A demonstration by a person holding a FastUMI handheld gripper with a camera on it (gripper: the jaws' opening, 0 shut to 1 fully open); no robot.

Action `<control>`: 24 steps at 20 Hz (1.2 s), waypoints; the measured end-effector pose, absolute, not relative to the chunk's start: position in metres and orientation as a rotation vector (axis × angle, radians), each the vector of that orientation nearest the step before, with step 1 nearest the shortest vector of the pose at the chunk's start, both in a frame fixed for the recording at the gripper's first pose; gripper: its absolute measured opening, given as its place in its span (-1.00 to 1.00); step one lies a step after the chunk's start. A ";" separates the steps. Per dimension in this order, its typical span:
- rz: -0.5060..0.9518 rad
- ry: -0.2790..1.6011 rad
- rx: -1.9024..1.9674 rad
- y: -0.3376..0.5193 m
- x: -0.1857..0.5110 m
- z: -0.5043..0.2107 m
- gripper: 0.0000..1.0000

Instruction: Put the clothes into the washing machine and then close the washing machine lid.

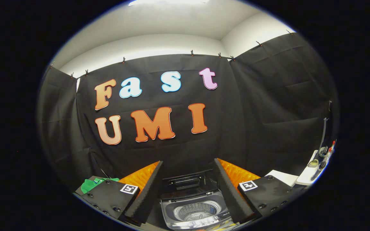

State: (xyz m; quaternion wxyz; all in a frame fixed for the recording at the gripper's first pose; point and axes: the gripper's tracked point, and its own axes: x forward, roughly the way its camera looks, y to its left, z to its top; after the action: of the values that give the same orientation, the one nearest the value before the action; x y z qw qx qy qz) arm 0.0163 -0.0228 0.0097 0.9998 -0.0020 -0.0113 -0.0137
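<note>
A small top-loading washing machine (193, 210) stands just ahead of my gripper (188, 195), framed between the two fingers. Its lid (185, 183) is raised upright at the back, and the round metal drum (196, 211) lies exposed below it. A green garment (92, 184) lies off to the left, beyond the left finger (146, 192) and partly hidden by the gripper body. The right finger (228, 192) stands wide apart from the left one, and nothing is held between them.
Black cloth walls close the booth behind and on both sides. At the right stands a white surface (310, 171) with a few small items and a thin hose. A white block (283, 177) sits beside the right finger's mount.
</note>
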 end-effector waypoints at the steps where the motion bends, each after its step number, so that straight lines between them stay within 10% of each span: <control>1: -0.028 -0.012 -0.021 -0.024 0.018 0.009 0.97; 24: 0.535 0.334 -0.191 0.319 0.036 -0.163 0.98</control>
State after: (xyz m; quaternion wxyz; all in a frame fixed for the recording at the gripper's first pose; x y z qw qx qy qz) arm 0.0362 0.3186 -0.1633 0.9462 -0.0938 0.1638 0.2627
